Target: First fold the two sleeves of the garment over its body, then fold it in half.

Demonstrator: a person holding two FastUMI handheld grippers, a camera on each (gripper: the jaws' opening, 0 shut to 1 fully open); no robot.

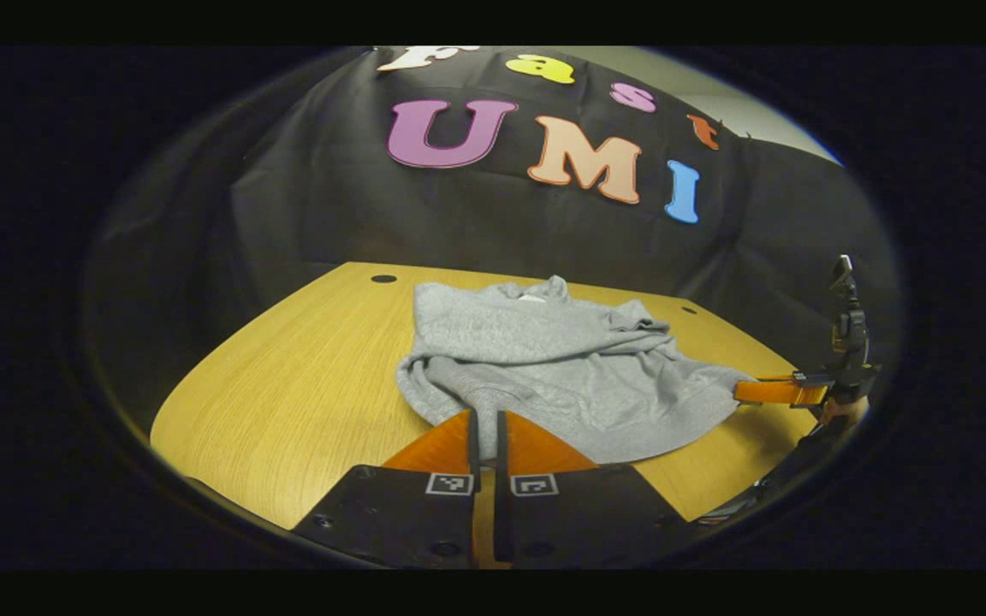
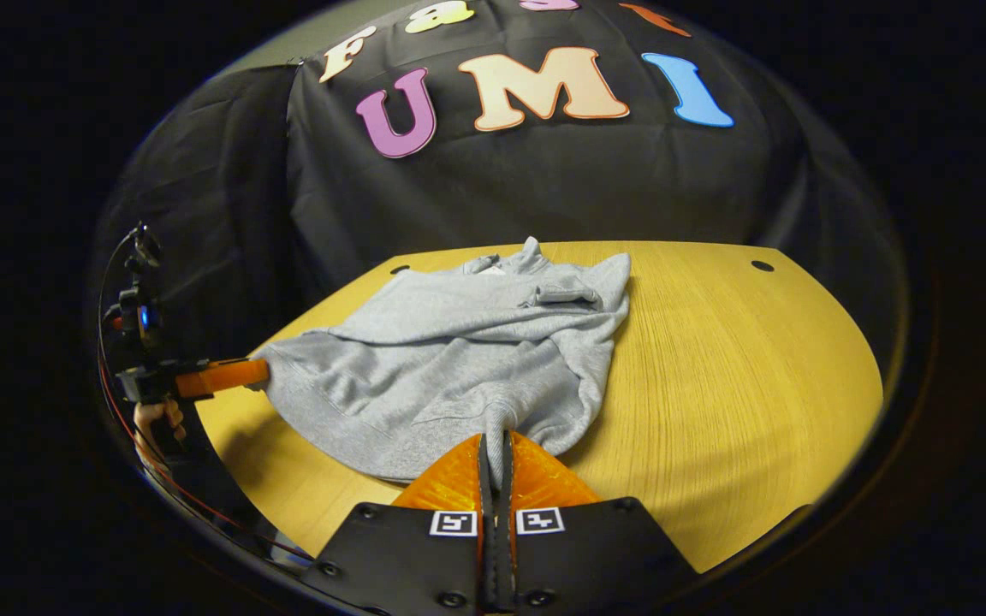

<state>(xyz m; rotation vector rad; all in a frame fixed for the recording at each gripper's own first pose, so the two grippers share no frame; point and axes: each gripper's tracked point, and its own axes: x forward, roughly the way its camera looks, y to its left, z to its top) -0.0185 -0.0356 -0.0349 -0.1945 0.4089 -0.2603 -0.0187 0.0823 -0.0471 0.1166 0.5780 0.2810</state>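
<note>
A grey sweatshirt (image 1: pixel 544 359) lies on the wooden table (image 1: pixel 305 385), collar toward the black wall, with its sleeves lying over the body. My left gripper (image 1: pixel 486 417) is shut on one corner of the near hem, fabric pinched between its fingers. Off to the right in the left gripper view, my right gripper (image 1: pixel 745 391) grips the other hem corner. In the right gripper view, the sweatshirt (image 2: pixel 459 351) spreads leftward, the right gripper (image 2: pixel 497 438) is shut on a bunched piece of hem, and the left gripper (image 2: pixel 258 374) holds the far corner at the left.
The wooden table (image 2: pixel 733 368) has bare surface to the right of the garment in the right gripper view, and small round holes (image 2: pixel 762 266) near its back edge. The black cloth wall stands right behind it. A hand (image 2: pixel 159 419) holds the left gripper.
</note>
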